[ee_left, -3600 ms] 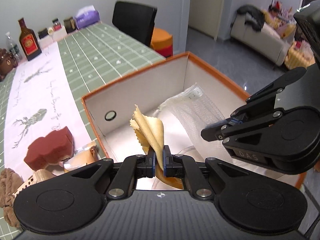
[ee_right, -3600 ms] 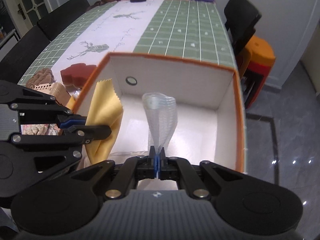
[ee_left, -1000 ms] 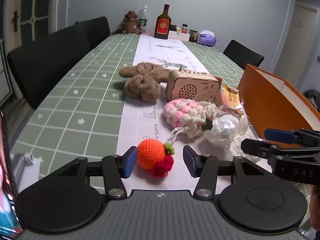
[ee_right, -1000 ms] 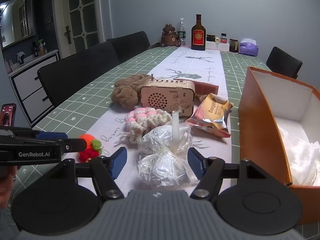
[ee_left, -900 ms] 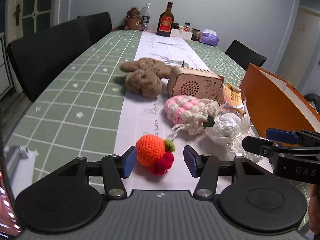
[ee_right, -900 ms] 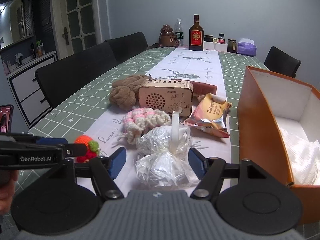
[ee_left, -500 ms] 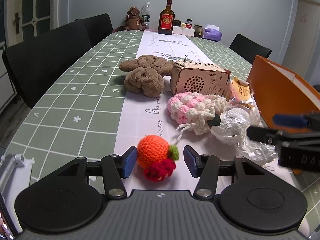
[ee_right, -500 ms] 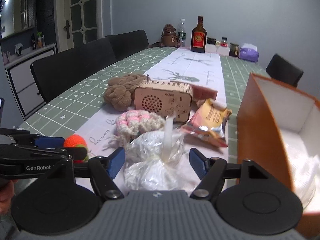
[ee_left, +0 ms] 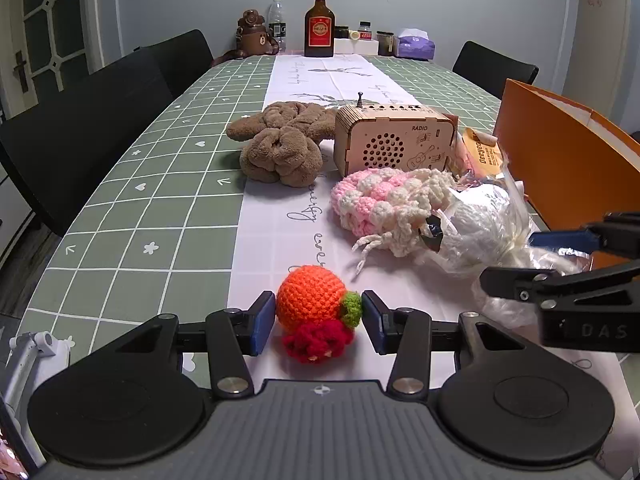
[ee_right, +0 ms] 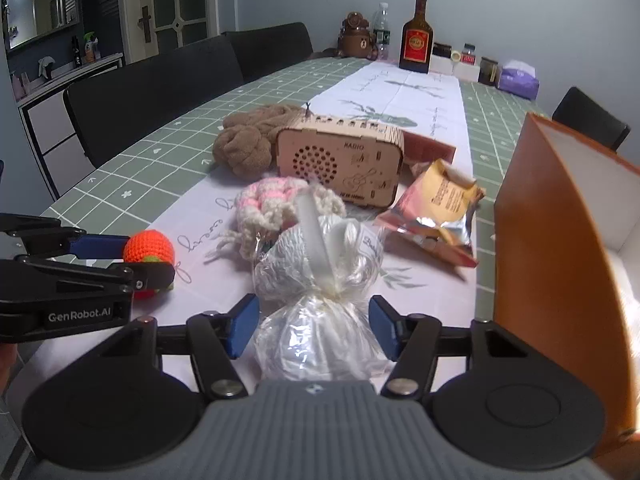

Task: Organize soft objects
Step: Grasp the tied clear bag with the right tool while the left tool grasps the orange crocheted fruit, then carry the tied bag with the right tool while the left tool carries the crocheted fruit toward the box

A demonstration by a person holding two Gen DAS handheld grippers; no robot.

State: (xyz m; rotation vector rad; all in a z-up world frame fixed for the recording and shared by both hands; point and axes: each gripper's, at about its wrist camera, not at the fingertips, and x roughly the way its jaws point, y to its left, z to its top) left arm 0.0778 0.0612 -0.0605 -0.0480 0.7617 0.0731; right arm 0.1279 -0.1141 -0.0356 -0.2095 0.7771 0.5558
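Note:
My left gripper (ee_left: 319,322) is open with its pads on either side of an orange crocheted fruit (ee_left: 311,299) that has a green tuft and a red part, lying on the white table runner. My right gripper (ee_right: 314,330) is open around a clear plastic bag (ee_right: 320,304) tied with a white strip; the bag lies between the pads. In the right wrist view the left gripper (ee_right: 120,256) shows at the left with the orange fruit (ee_right: 149,245). A pink and cream crocheted piece (ee_left: 384,200) and a brown knotted plush (ee_left: 284,144) lie farther along the runner.
An orange box (ee_right: 552,248) with white inside stands at the right. A wooden radio (ee_left: 394,140) and a snack packet (ee_right: 440,208) lie beyond the soft things. Bottles and jars (ee_left: 319,24) stand at the table's far end. Black chairs line both sides.
Both grippers left the box, where they held a yellow cloth and a clear bag, and now sit open over the table. In the last second both moved forward and lower around the fruit and bag.

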